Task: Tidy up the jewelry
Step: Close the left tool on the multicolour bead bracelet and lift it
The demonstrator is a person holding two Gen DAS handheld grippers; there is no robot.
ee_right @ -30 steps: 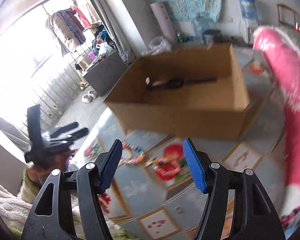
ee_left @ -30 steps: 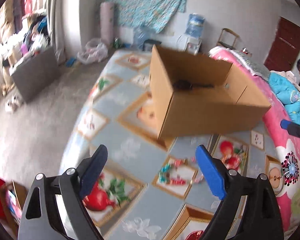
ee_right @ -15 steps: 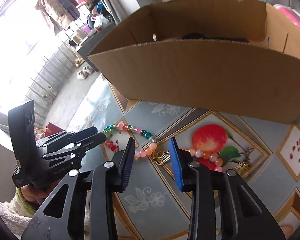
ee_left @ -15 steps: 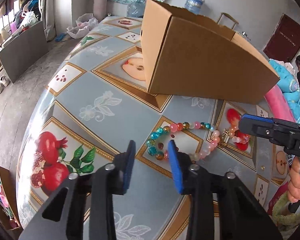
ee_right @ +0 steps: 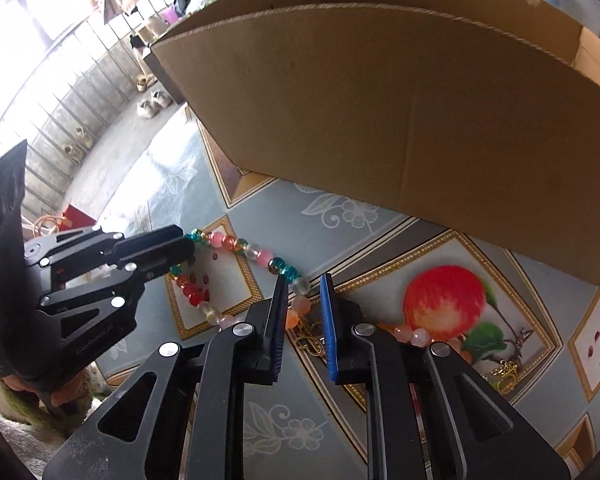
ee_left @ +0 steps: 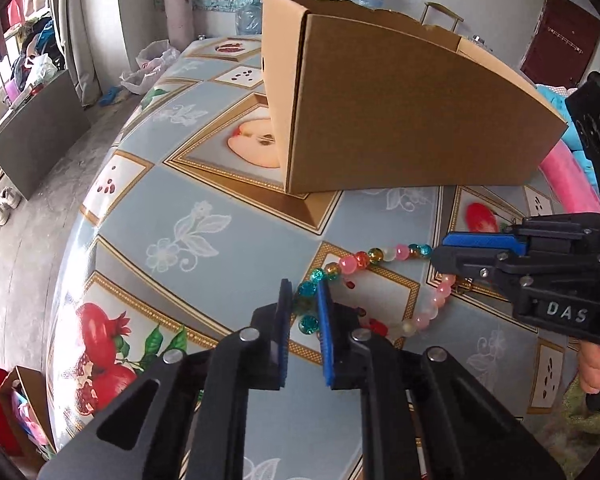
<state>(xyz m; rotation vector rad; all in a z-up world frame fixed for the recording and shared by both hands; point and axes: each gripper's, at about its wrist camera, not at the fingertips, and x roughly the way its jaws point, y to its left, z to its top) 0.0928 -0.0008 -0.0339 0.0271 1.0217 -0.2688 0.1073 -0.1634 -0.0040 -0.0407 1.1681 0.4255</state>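
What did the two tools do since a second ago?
Both came down toward the beads. The left tool and the right tool have just been closing, each on its own part of the string. The beads lie where they were on the table, and the box has not moved.

Both grippers, wide open and raised above the table a second ago, now sit low over the bead necklace (ee_left: 384, 254). Left gripper (ee_left: 303, 308): jaws have just been closing, now narrowed around the teal beads at one end. Right gripper (ee_right: 303, 300): jaws have just been closing about the pale beads farther along. The box (ee_left: 400, 112) now looms larger in both views
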